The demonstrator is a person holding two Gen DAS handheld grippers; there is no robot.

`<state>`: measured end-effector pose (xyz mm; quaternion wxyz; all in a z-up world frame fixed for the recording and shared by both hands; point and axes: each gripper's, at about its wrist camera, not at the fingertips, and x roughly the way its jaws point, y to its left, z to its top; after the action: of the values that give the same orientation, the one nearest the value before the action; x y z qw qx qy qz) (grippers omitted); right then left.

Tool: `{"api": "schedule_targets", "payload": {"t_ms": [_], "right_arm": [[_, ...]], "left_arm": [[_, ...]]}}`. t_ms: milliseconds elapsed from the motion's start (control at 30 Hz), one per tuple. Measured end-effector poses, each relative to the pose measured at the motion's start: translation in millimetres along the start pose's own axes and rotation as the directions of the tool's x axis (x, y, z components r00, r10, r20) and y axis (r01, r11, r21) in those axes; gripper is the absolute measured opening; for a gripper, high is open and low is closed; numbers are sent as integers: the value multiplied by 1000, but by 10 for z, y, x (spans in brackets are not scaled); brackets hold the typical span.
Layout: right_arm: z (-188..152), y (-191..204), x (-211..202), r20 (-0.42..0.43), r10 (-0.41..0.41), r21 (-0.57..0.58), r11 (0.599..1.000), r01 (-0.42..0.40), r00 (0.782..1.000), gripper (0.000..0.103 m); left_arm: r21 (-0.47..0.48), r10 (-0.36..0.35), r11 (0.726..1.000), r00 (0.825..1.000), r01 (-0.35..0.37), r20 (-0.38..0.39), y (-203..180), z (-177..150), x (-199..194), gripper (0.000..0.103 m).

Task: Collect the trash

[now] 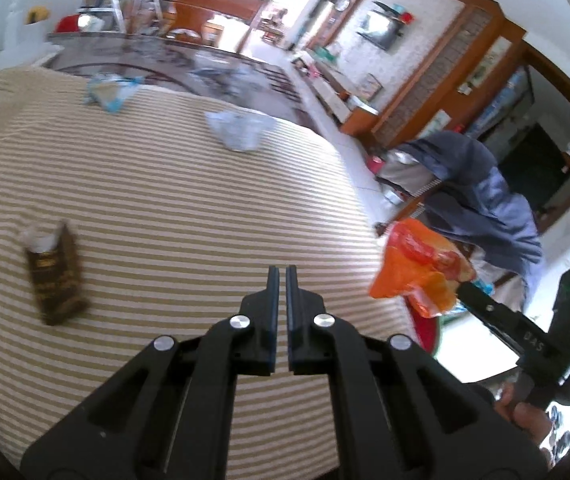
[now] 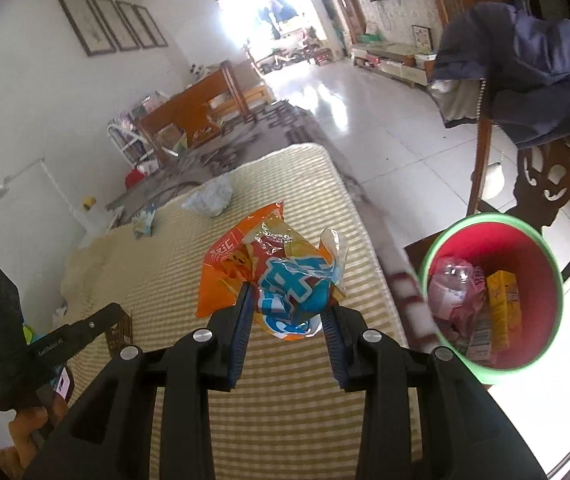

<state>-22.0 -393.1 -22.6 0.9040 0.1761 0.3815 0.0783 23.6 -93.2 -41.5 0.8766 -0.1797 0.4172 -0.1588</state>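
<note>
Right up close, the left claw (image 1: 281, 276) is closed with nothing in it, and it hangs over a striped cloth (image 1: 173, 184) that covers the surface. Beside it, the right claw (image 2: 289, 300) squeezes a crumpled orange and blue snack bag (image 2: 273, 276) and holds it up in the air above the cloth. A bit of a person's hand (image 1: 525, 412) shows at the bottom right of the left view, on the handle of the right claw. Just to the right of the held bag stands a bin (image 2: 549, 264) with a green rim and a red inside. In the bin lie a yellow box (image 2: 503, 304) and some crumpled clear plastic (image 2: 453, 284). To the left on the cloth lies a brown carton (image 1: 55, 276), a little blurry. Farther away on the cloth sits a crumpled ball of pale plastic (image 1: 239, 128), and past it, near the far edge, a blue and white wrapper (image 1: 107, 90). Behind the bin stands a wooden chair (image 2: 541, 176) with a dark blue jacket (image 2: 525, 64) thrown over it. Beyond that stretches a shiny white floor (image 2: 385, 128), and far off a bright doorway (image 2: 261, 12).
</note>
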Motion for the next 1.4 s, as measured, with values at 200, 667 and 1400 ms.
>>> {"api": "schedule_targets", "payload": {"t_ms": [200,667,1400], "right_arm": [[33,-286,-188,42,-17,67,998,15,999,33],[30,-1046,-512,100,-58,253,967,31,993,33],[57,-848,-328,70,0,219,976,-15,998,34]], "left_arm": [[62,-62,996,997,64,-38,-422,-43,128,3],[134,-142,979,985,154,-98,-995,-53,436,3],[-142,457,871,882,-470,-117,1324,-72,192,59]]}}
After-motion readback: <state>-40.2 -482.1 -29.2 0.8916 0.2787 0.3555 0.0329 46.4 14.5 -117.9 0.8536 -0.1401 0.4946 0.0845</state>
